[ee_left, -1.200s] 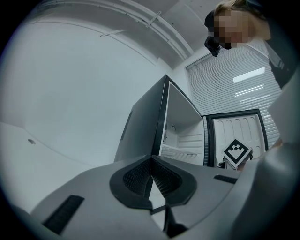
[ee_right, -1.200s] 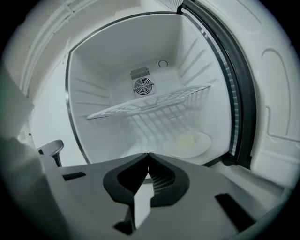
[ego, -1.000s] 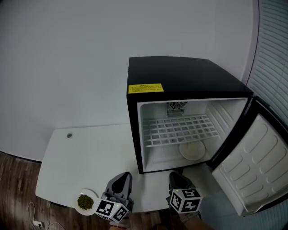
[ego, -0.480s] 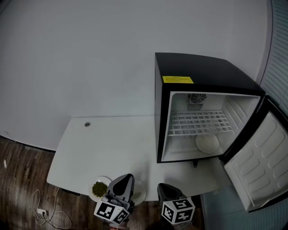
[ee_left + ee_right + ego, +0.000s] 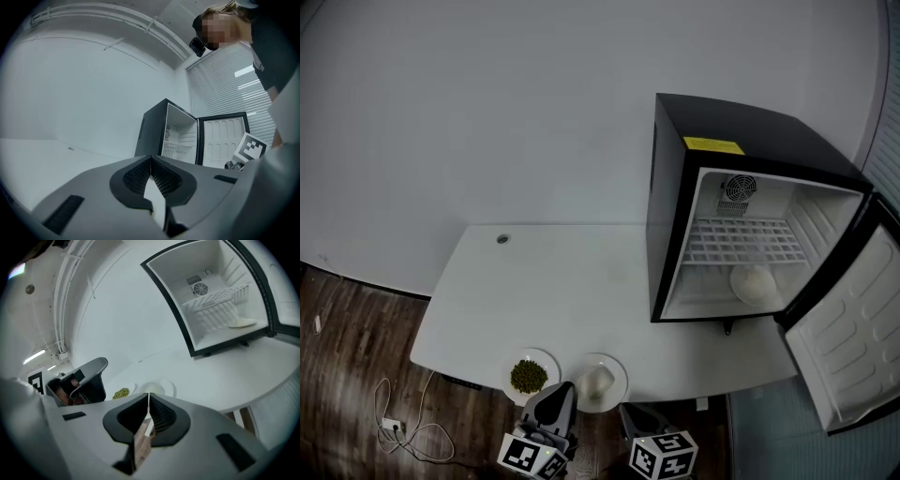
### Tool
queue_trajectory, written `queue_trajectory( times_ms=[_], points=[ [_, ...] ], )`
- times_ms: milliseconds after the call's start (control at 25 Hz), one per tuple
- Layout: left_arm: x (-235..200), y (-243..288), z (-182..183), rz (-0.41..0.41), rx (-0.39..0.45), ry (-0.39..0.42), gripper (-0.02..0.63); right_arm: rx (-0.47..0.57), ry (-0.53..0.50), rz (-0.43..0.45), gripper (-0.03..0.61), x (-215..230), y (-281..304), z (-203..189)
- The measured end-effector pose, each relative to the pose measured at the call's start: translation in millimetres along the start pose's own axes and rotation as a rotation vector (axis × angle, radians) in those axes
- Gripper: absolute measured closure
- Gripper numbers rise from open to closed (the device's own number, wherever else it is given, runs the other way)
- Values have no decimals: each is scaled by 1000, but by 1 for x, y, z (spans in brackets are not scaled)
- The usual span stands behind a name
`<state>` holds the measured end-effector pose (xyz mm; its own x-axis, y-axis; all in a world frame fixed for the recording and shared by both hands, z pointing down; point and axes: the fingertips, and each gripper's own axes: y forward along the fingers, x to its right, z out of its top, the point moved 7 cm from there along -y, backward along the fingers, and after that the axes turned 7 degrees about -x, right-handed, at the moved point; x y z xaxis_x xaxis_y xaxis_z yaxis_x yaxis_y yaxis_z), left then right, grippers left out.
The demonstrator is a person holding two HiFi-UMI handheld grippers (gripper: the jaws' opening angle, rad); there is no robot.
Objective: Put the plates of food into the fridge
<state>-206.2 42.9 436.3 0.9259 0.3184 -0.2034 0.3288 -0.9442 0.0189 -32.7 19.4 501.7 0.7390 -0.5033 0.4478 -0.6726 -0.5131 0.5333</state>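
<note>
A: Head view first. White desk (image 5: 553,281), with the black fridge (image 5: 741,141) on its right end and the door (image 5: 853,347) swung wide open.

B: A third plate (image 5: 754,283) sits inside, on the fridge's bottom under the wire shelf (image 5: 741,242). At the desk's near edge sits the green-food plate (image 5: 531,376), with the pale-food plate (image 5: 598,380) just beside it on the right.

A: Both grippers are low in the frame, off that near edge. The left gripper (image 5: 557,392) is just below the two plates, the right gripper (image 5: 630,411) beside it.

B: Left gripper view now: its jaws are pressed together with nothing between them. The fridge and its open door are ahead on the right, and the other gripper's marker cube (image 5: 251,147) is at the right edge.

A: Right gripper view: jaws closed here too, and empty. Just past the tips lie the pale-food plate (image 5: 157,389) and the green-food plate (image 5: 121,393), both resting on the desk.

B: That pale food could be rice, but it's too small to tell.
</note>
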Motion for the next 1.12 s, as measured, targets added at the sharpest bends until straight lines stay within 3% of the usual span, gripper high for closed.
queue_trajectory(
  times_ms=[400,600,680,800,1120],
  points=[
    [-5,-37,-67,53,-74,-82,605,-56,153,5,571,-9,19,-49],
    [-11,-44,-95,85,-101,-109,606,-18,388,85,561,-1,29,-59],
    [-13,-43,-101,90,-106,-106,606,1,486,127,500,1,35,-60],
    [-14,-42,-104,88,-109,-99,606,32,610,169,489,2,43,-61],
    [-13,-36,-108,69,-117,-78,606,49,781,196,489,5,64,-59]
  ],
)
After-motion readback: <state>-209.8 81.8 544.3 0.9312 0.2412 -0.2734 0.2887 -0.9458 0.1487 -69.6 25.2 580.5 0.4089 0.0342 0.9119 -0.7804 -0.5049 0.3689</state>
